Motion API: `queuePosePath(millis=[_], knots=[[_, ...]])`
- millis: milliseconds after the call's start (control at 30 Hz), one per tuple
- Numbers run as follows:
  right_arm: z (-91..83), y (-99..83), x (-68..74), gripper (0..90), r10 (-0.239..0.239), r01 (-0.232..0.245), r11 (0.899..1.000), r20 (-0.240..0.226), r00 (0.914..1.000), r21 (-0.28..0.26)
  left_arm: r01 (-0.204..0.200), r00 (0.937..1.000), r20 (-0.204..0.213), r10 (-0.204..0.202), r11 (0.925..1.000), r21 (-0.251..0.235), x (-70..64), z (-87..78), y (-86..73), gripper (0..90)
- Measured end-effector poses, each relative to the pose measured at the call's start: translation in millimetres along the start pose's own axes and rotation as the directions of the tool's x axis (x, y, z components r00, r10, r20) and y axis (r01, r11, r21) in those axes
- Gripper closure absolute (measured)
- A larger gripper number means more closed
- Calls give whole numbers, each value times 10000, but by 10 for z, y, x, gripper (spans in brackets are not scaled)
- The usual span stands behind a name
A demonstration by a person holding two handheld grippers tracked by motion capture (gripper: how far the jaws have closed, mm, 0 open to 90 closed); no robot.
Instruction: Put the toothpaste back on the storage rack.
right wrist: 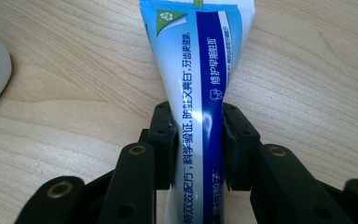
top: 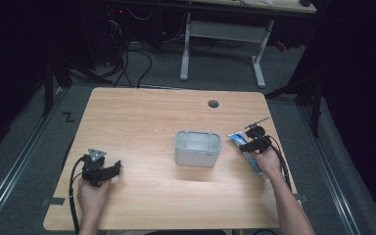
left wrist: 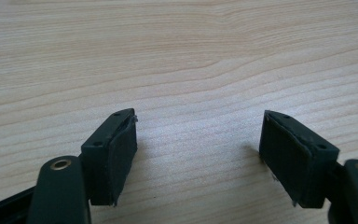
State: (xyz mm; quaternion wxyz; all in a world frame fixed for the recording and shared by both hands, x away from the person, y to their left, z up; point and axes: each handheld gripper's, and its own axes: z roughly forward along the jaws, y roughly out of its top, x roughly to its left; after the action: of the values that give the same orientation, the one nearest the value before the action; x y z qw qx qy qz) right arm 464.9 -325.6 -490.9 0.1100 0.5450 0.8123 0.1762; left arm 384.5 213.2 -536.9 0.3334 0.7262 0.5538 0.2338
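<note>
right tool (right wrist: pixel 198 140) clamped on chinese-lettered blue toothpaste tube (right wrist: pixel 200 70); left tool (left wrist: pixel 198 154) wide

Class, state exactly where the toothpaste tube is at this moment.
In the high view the toothpaste tube lies on the table near its right edge, just right of the grey container; the right gripper is shut on its sides.

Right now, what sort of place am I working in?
Probably a lab or workshop set up for recording, not a home. A bare wooden table stands on grey carpet, cables trail across the floor behind it, and a white-legged workbench stands beyond, with the surroundings kept dark.
</note>
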Motion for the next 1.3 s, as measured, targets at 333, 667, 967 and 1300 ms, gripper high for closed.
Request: queuePosePath(millis=[333, 667, 967, 1300], knots=[[-34, -16, 17, 693, -110, 109, 9999, -81, 9999, -104, -7, 10000, -10, 7, 10000, 1, -1, 0, 0, 281], [-219, -39, 4, 699, -49, 24, 9976, -362, 9993, -695, -13, 10000, -27, 13, 10000, -10, -3, 2, 0, 281], [-367, -87, 26, 714, -206, 189, 9873, -96, 9997, -1578, -8, 10000, -10, 8, 10000, 0, -1, 1, 0, 281], [-454, -134, 69, 721, -389, 285, 9755, -434, 9983, -2181, -20, 10000, -33, 20, 10000, -9, -4, 2, 0, 282]])
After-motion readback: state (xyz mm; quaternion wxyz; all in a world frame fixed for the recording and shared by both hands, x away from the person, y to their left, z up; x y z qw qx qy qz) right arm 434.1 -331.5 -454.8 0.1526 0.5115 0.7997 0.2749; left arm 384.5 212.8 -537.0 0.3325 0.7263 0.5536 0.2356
